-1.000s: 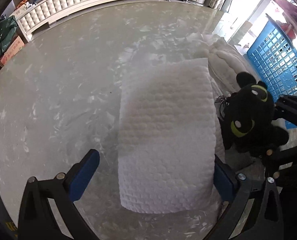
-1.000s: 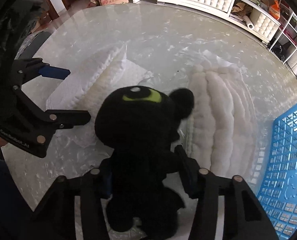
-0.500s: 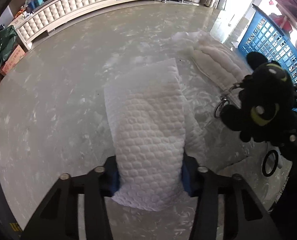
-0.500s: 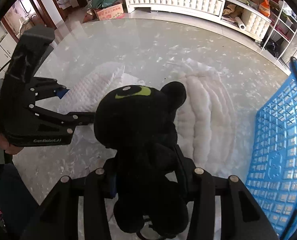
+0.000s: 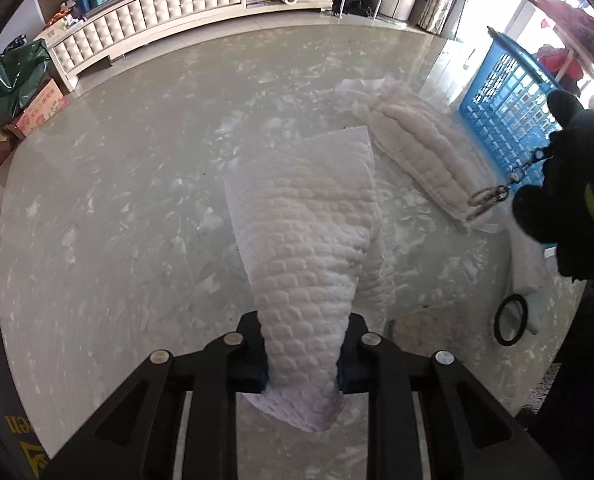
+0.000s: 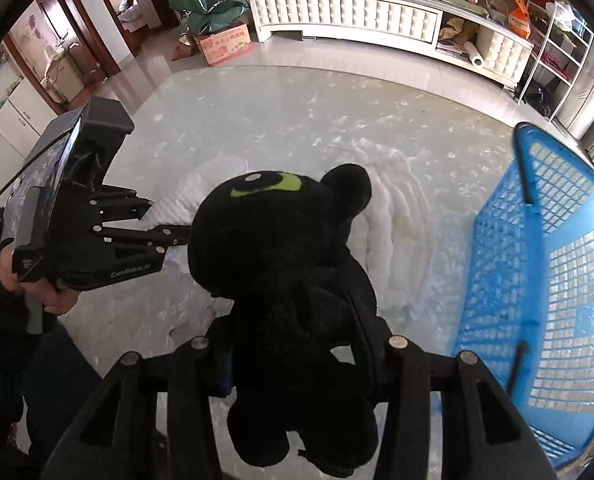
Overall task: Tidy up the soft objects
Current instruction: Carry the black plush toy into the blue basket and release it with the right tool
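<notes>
We see left gripper at lower centre, jaws closing, pads pinching white quilted pad lifted off marble table. Right gripper clamps black plush toy mid-frame. Blue basket at right; ribbed white cushion upper right.

From where I stand, the only wording I can read is "GenRobot.AI", printed in pale letters along the black side of the left gripper. The cardboard box on the floor by the long cabinet carries printed characters and pictures, too small to read, and yellow marks on the gripper body in the left wrist view are cut off.
</notes>
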Available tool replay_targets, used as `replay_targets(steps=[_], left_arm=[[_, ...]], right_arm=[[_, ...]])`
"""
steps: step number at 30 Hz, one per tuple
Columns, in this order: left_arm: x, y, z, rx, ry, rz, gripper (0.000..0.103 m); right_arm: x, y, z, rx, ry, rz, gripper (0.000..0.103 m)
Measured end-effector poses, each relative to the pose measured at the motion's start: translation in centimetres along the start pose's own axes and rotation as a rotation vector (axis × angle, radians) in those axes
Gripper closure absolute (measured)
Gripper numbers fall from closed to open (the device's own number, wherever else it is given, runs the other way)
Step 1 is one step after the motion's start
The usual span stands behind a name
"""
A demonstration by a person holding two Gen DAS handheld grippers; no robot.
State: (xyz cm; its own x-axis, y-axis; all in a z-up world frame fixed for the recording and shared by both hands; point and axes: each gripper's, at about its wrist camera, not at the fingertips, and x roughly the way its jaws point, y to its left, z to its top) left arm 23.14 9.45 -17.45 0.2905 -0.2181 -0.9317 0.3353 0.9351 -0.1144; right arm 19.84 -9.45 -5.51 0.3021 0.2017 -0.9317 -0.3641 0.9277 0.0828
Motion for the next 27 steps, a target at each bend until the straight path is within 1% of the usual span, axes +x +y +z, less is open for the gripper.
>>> replay_targets(steps=[2,3,7,9,12,18,22,23,27], left_arm=[[-0.6,-0.2,-0.3,-0.006,-0.010,-0.009,0.082],[-1.0,-0.4,-0.6,-0.010,-0.016,-0.014,0.082],[-2.2,-1.1,-1.3,-0.021,-0.037,-0.021,0.082],[-2.7,-1.3,-1.6,-0.027,-0.043,-0.034,0.082],[-4.0,-1.7,-1.8,-0.032,-0.054,-0.057,0.082],[-6.0,-3.1,-2.4,-0.020,-0.071,-0.070,0.082],[-6.2,-3.8,-2.8,-0.022,-0.063,-0.062,0.082],[-6.2,-3.6,-2.8,-0.023,-0.061,-0.061,0.082],[-6.1,-3.8,-3.1,-0.032,-0.051,-0.063,0.082]], right_arm=[[-1.2,-0.7,0.0,-0.007,-0.006,0.000,0.060],[-2.1,-0.1,-0.5,-0.010,-0.012,0.000,0.060],[-4.9,-1.3,-1.2,-0.016,-0.027,0.008,0.060],[-4.8,-1.4,-1.6,-0.024,-0.027,0.004,0.060],[-6.6,-2.1,-2.5,-0.046,-0.034,-0.026,0.060],[-7.9,-5.7,-3.7,-0.063,-0.037,-0.106,0.060],[-8.8,-7.9,-4.3,-0.068,-0.028,-0.143,0.060],[-9.0,-7.8,-4.5,-0.069,-0.024,-0.152,0.060],[-9.4,-9.4,-4.8,-0.075,-0.003,-0.167,0.060]])
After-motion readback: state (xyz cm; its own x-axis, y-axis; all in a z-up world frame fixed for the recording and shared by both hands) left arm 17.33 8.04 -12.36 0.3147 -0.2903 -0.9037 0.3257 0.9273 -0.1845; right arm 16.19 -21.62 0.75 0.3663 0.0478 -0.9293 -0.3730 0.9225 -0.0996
